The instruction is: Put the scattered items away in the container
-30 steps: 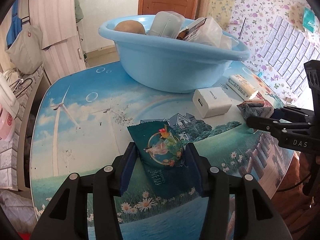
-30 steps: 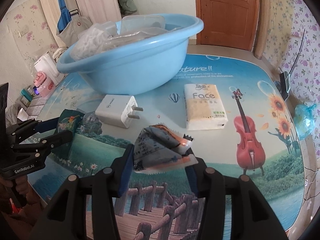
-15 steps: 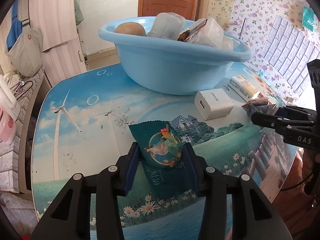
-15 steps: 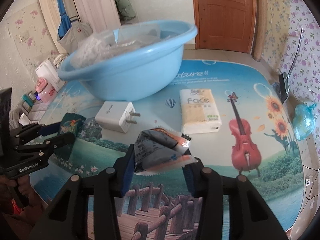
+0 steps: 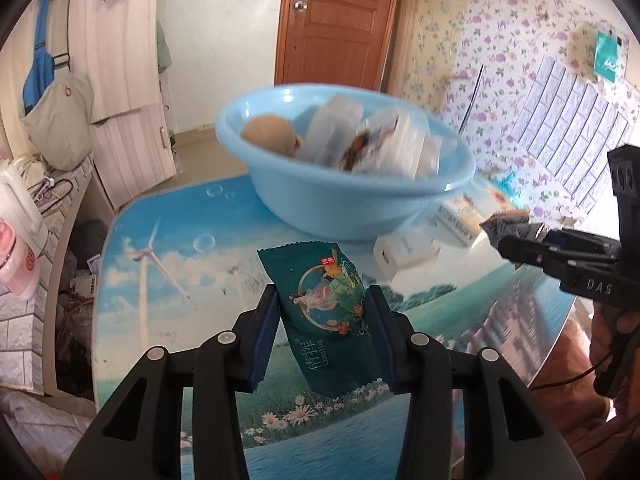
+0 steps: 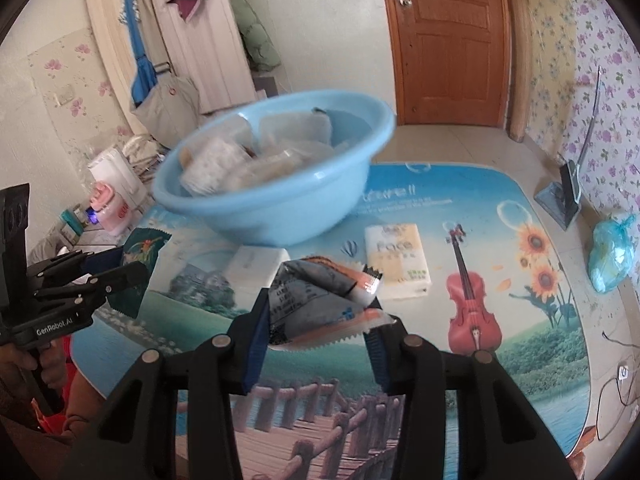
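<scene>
A dark green snack packet (image 5: 328, 312) hangs above the table, with my left gripper (image 5: 322, 330) shut on it. My right gripper (image 6: 318, 326) is shut on a crumpled grey and orange wrapper (image 6: 316, 300), also lifted off the table. The light blue basin (image 5: 352, 204) stands at the far side of the table, holding several packets and a brown round item (image 5: 268, 136). In the right wrist view the basin (image 6: 280, 200) is ahead and left. A white charger (image 5: 404, 254) and a tissue pack (image 6: 398, 266) lie on the table near the basin.
The table (image 6: 520, 360) carries a printed landscape picture. A wooden door (image 5: 340, 24) is behind the basin. A pink and white appliance (image 6: 114, 200) stands off the table's left edge. A blue plastic bag (image 6: 612, 256) lies on the floor at right.
Both grippers have risen from the table with their packets held. The basin's inside now shows more from above, and the views are blurred by motion.
</scene>
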